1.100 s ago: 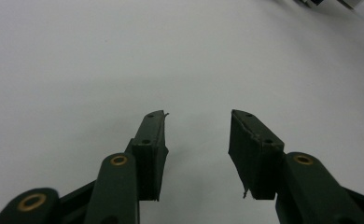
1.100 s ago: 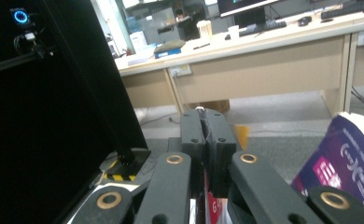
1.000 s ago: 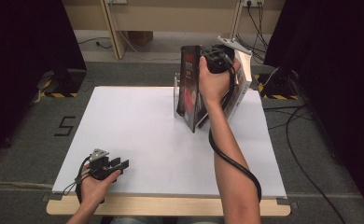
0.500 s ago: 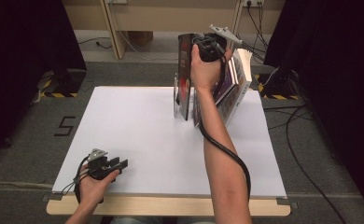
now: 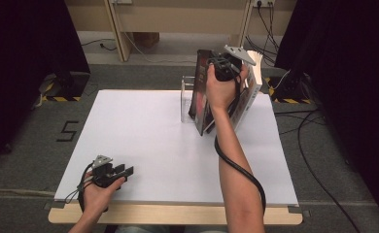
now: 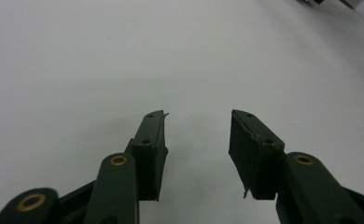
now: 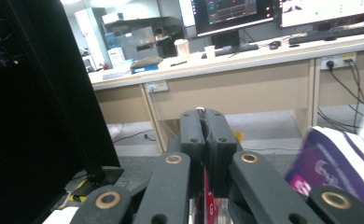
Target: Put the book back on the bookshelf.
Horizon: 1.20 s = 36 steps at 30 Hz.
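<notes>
The right gripper [image 5: 215, 72] is clenched on the top edge of a dark book [image 5: 200, 92] near the far right edge of the white table [image 5: 144, 141], its jaws pinched together over the thin cover; the book stands on end, long axis tilted off upright, beside a clear bookend [image 5: 186, 99] and leaning books [image 5: 250, 92]. The left gripper [image 5: 125, 171] rests released at the near left edge, jaws apart with nothing between, broad bare tabletop lying between the two.
</notes>
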{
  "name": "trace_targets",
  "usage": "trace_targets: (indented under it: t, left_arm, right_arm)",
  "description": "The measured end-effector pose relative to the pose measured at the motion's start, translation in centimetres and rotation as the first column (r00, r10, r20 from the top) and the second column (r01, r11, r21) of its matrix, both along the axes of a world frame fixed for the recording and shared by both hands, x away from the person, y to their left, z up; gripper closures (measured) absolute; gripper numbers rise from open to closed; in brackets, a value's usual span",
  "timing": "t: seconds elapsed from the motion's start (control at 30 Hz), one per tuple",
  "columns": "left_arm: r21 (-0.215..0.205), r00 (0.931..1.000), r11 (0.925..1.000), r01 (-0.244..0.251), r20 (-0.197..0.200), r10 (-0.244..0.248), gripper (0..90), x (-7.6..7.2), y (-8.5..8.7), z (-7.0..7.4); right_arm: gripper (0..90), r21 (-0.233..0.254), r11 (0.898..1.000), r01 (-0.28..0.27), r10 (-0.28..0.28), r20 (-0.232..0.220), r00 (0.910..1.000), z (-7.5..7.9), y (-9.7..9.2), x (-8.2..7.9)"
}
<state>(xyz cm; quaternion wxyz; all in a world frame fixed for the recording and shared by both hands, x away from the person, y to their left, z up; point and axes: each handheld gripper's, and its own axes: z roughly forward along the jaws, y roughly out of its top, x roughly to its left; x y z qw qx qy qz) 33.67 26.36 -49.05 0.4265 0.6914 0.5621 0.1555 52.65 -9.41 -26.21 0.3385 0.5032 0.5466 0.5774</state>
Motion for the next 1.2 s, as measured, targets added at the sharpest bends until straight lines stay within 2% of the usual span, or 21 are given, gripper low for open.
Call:
trace_targets:
  t: [0.03, 0.07, 0.17, 0.2, 0.23, 0.27, 0.3, 0.4, 0.5, 0.57, 0.67, 0.73, 0.83, 1.0, 1.1, 1.13, 1.2]
  left_arm:
    - [0.001, 1.0, 1.0, 0.001, 0.0, -0.001, 55.2, 0.0, -0.1, 0.0]
    - [0.003, 1.0, 1.0, 0.002, 0.0, -0.002, 55.2, 0.0, -0.1, -0.1]
    - [0.006, 1.0, 1.0, 0.007, 0.001, -0.007, 55.2, 0.0, -0.3, -0.1]
    - [0.005, 1.0, 1.0, 0.007, 0.0, -0.007, 55.1, 0.0, -0.4, -0.1]
    - [0.006, 1.0, 0.9999, 0.009, -0.001, -0.009, 55.1, 0.0, -0.4, -0.1]
    - [0.008, 1.0, 0.9999, 0.008, -0.002, -0.008, 55.1, 0.0, -0.5, -0.2]
    - [0.011, 0.9999, 0.9999, 0.01, -0.003, -0.01, 55.1, 0.0, -0.5, -0.2]
    - [0.012, 0.9999, 0.9998, 0.013, -0.001, -0.013, 55.0, 0.0, -0.7, -0.1]
    - [0.012, 0.9999, 0.9998, 0.015, 0.001, -0.015, 54.9, -0.1, -0.9, -0.1]
    - [0.014, 0.9999, 0.9998, 0.016, 0.003, -0.016, 54.8, -0.1, -0.9, -0.1]
    - [0.011, 0.9999, 0.9998, 0.013, 0.008, -0.013, 54.8, -0.1, -0.8, 0.0]
    - [0.013, 0.9999, 0.9998, 0.013, 0.006, -0.013, 54.8, -0.1, -0.8, 0.0]
    - [0.011, 0.9999, 0.9998, 0.014, 0.007, -0.014, 54.8, -0.1, -0.8, 0.0]
    - [0.011, 0.9999, 0.9998, 0.014, 0.008, -0.014, 54.7, -0.1, -0.8, 0.1]
    - [0.011, 0.9998, 0.9998, 0.017, 0.007, -0.017, 54.7, -0.1, -0.9, 0.0]
    - [0.011, 0.9998, 0.9998, 0.018, 0.008, -0.018, 54.7, -0.1, -0.9, 0.1]
    - [0.01, 0.9998, 0.9998, 0.018, 0.009, -0.018, 54.7, -0.1, -0.8, 0.1]
  right_arm:
    - [87.7, -0.017, 1.0, 0.012, -0.012, 0.012, 0.9999, -0.6, -0.6, -0.9]
    - [87.7, -0.017, 1.0, 0.012, -0.012, 0.012, 0.9999, -0.6, -0.6, -0.9]
    - [87.6, -0.041, 0.999, 0.015, -0.014, 0.018, 0.9997, -1.6, -1.3, -2.4]
    - [87.5, -0.046, 0.999, 0.009, -0.008, 0.023, 0.9997, -2.6, -1.7, -3.5]
    - [87.5, -0.046, 0.999, 0.009, -0.008, 0.023, 0.9997, -2.6, -1.7, -3.5]
    - [87.5, -0.047, 0.999, 0.008, -0.006, 0.03, 0.9995, -3.5, -2.0, -4.7]
    - [87.5, -0.047, 0.999, 0.008, -0.006, 0.03, 0.9995, -3.5, -2.0, -4.7]
    - [87.3, -0.039, 0.999, 0.003, -0.001, 0.04, 0.9992, -4.2, -2.6, -6.0]
    - [87.0, -0.057, 0.998, 0.004, -0.001, 0.041, 0.9992, -4.6, -2.9, -7.0]
    - [86.7, -0.038, 0.999, 0.001, 0.0, 0.031, 0.9995, -4.7, -3.5, -7.7]
    - [86.1, -0.04, 0.999, 0.006, -0.005, 0.026, 0.9996, -4.8, -3.9, -8.1]
    - [84.3, -0.027, 1.0, -0.005, 0.005, 0.009, 0.9999, -5.0, -4.2, -8.4]
    - [78.8, -0.013, 0.999, -0.031, 0.03, -0.046, 0.9985, -5.4, -4.7, -8.4]
    - [75.1, -0.022, 0.998, -0.061, 0.058, -0.116, 0.9916, -6.1, -5.3, -7.6]
    - [74.8, -0.019, 0.995, -0.102, 0.097, -0.177, 0.9795, -6.0, -5.3, -6.6]
    - [74.8, -0.019, 0.995, -0.102, 0.097, -0.177, 0.9795, -6.0, -5.3, -6.6]
    - [76.2, -0.012, 0.992, -0.123, 0.117, -0.211, 0.9705, -6.1, -5.2, -6.1]
